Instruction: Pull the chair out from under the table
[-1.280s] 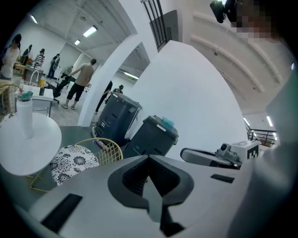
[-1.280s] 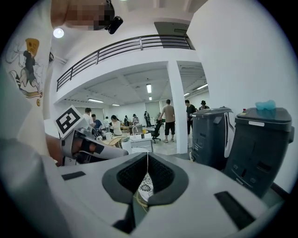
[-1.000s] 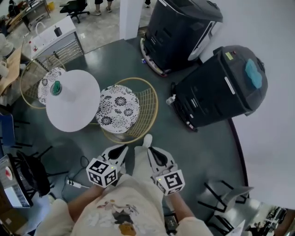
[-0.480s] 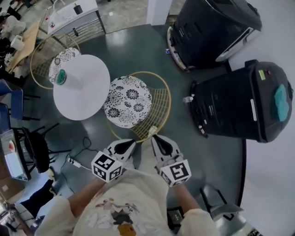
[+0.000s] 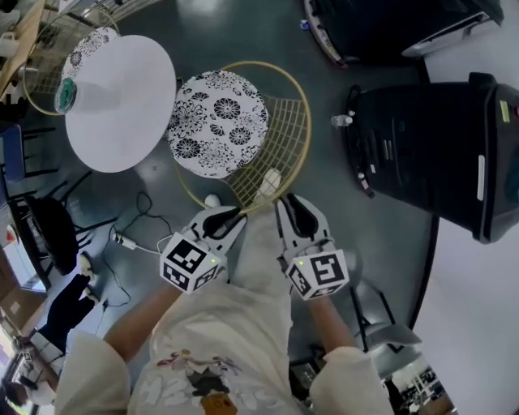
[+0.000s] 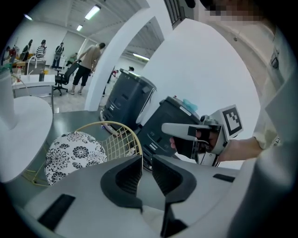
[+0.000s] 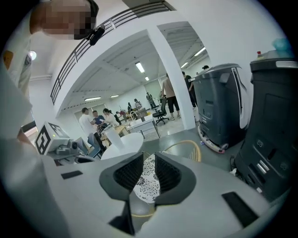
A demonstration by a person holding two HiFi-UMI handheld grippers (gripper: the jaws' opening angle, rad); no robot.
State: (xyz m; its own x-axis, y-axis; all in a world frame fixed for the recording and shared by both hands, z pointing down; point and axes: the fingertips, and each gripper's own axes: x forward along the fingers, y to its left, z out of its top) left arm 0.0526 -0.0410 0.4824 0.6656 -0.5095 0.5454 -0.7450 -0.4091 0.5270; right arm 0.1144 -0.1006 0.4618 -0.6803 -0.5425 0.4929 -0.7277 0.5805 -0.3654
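The chair has a black-and-white floral cushion (image 5: 217,121) and a gold wire back (image 5: 280,142). It stands against the round white table (image 5: 122,101), back toward me. Both grippers sit side by side just short of the back's near rim. My left gripper (image 5: 229,219) is open by a narrow gap; the gold rim (image 6: 132,137) shows just beyond its jaws. My right gripper (image 5: 288,207) is open too, and the cushion (image 7: 150,179) shows through its gap. Both pairs of jaws have just been opening, with nothing between them.
Two big dark grey machines (image 5: 430,138) (image 5: 381,24) stand on the right, close to the chair. A second floral chair (image 5: 85,44) sits beyond the table, and a green cup (image 5: 69,93) stands on it. A cable (image 5: 138,235) lies on the floor at left.
Both grippers have moved forward and down to the chair's gold back rim. Their jaws, shut before, now stand slightly apart. The chair has not moved.
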